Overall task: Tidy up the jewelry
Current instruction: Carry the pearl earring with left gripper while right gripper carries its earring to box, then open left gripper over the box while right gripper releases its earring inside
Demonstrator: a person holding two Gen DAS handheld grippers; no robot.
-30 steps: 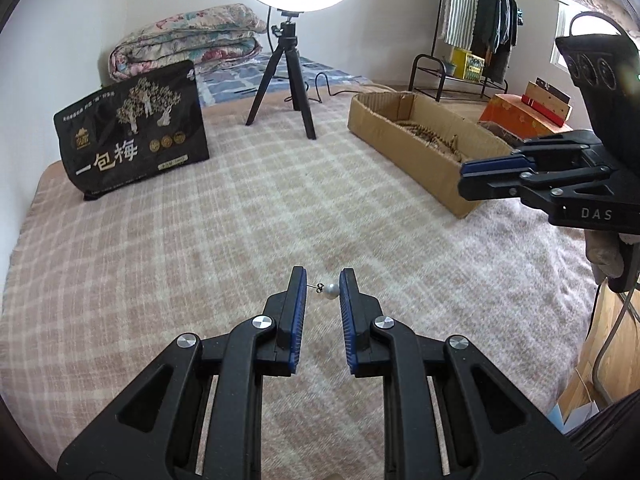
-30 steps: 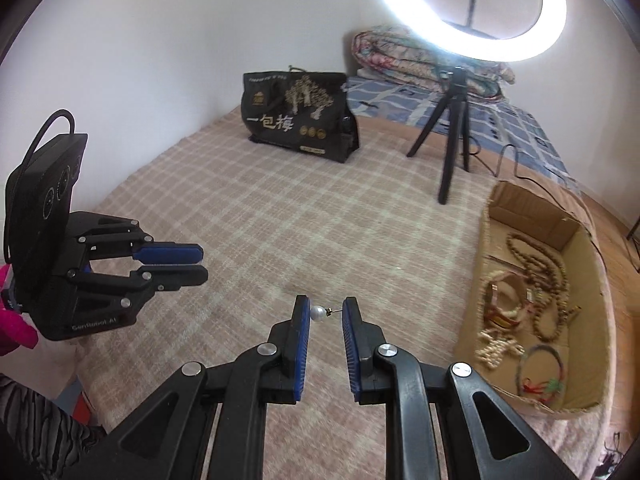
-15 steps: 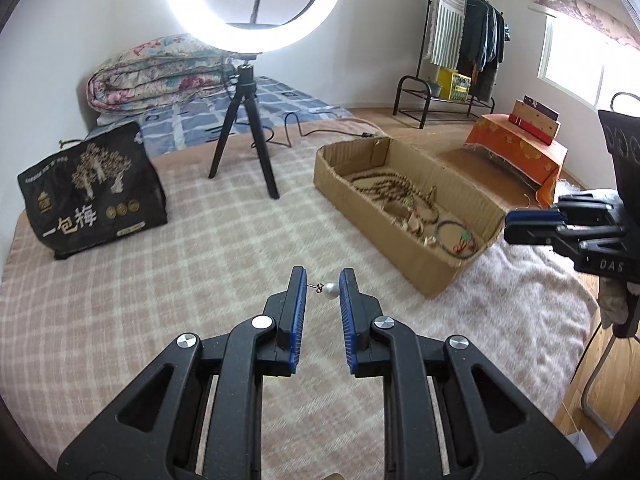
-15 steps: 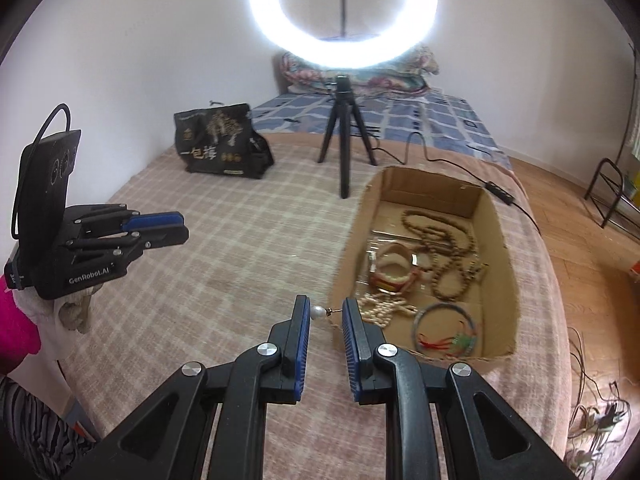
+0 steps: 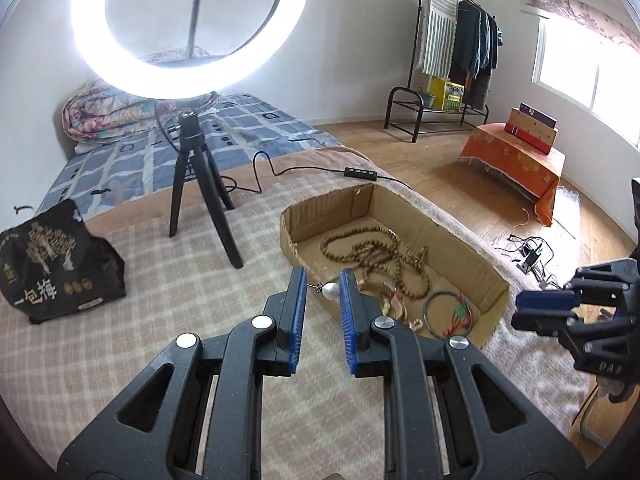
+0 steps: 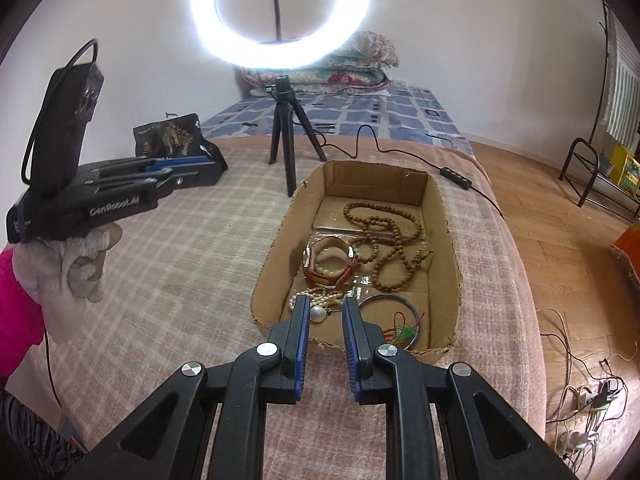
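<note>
The left gripper [image 5: 323,292] pinches a pearl earring [image 5: 330,291] at frame centre. The right gripper [image 6: 326,314] pinches another pearl earring [image 6: 318,313], low centre, over the box's [image 6: 276,240] near end, beads [image 6: 380,236] beyond.

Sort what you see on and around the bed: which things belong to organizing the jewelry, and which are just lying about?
Belong to the job:
left gripper and its pearl earring
right gripper and its pearl earring
cardboard box
bead necklace
bangle

Lying about:
ring light
black bag
clothes rack
folded quilt
</note>
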